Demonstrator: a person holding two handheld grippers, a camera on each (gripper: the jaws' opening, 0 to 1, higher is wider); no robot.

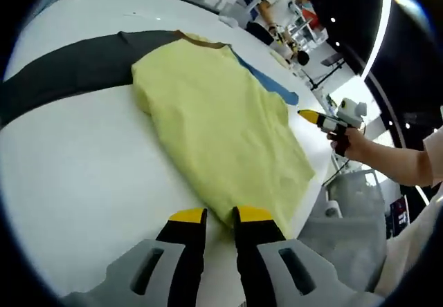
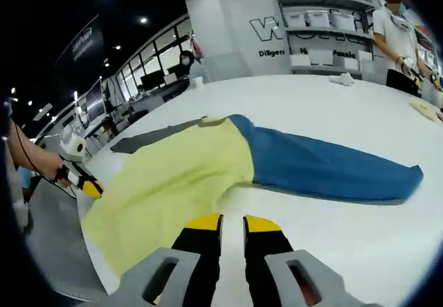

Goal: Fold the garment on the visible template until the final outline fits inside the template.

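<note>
1. We are folding a shirt (image 1: 221, 127) on a white desk (image 1: 83, 175). It is lying flat so we can fold it neatly.
2. The shirt is yellow on one part and blue on another part (image 2: 325, 165). A dark strip (image 1: 69, 68) is lying under its far end, and we are guessing that this is the template to fit inside.
3. We are holding our left tool (image 1: 220, 216) at the near edge of the yellow part. Its tips are sitting close together, but we cannot tell if they are pinching cloth.
4. We are holding our right tool (image 2: 232, 222) just beside the yellow edge, over bare desk. Its tips are a little apart and are holding nothing.
5. We are keeping one tool on each side, likely so we can lift both sides together.
</note>
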